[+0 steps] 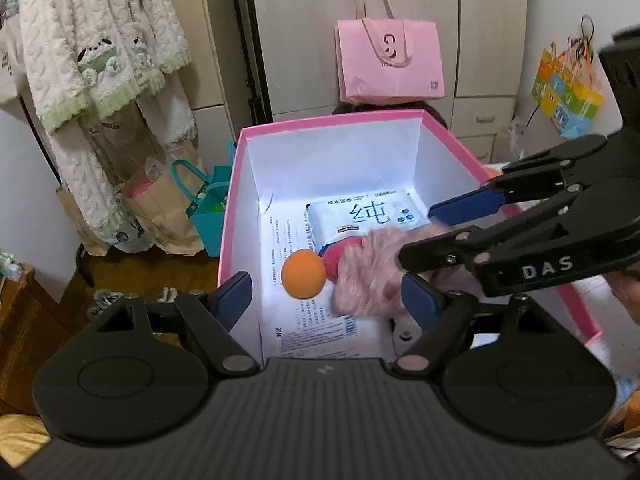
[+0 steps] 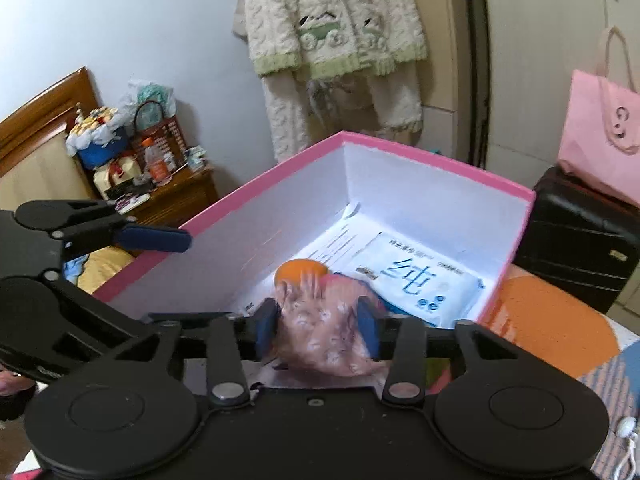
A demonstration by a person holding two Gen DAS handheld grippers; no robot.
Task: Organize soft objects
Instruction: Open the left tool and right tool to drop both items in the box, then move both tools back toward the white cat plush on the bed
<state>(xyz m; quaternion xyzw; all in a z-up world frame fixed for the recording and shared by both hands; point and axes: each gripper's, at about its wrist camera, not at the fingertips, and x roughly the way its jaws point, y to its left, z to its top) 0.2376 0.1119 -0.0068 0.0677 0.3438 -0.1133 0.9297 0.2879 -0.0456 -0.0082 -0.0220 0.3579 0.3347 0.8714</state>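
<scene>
One pink-rimmed cardboard box (image 2: 420, 152) with smooth white walls holds one round orange ball (image 1: 303, 274), one glossy flat pack of wet wipes (image 1: 366, 216) toward its far right corner, and one fuzzy pink plush toy (image 2: 328, 320) beside the ball on printed paper sheets (image 1: 316, 332). The right gripper (image 2: 318, 330) brackets the plush, blurred, blue pads (image 2: 267, 330) parted and just off its fur. The left gripper (image 1: 328, 304) hangs spread and empty over the near edge.

The pink box (image 1: 236, 208) stands open-topped, its far end clear above the wipes pack (image 1: 366, 216), while ball (image 1: 303, 274) and furry toy (image 1: 372, 276) crowd the near floor.
</scene>
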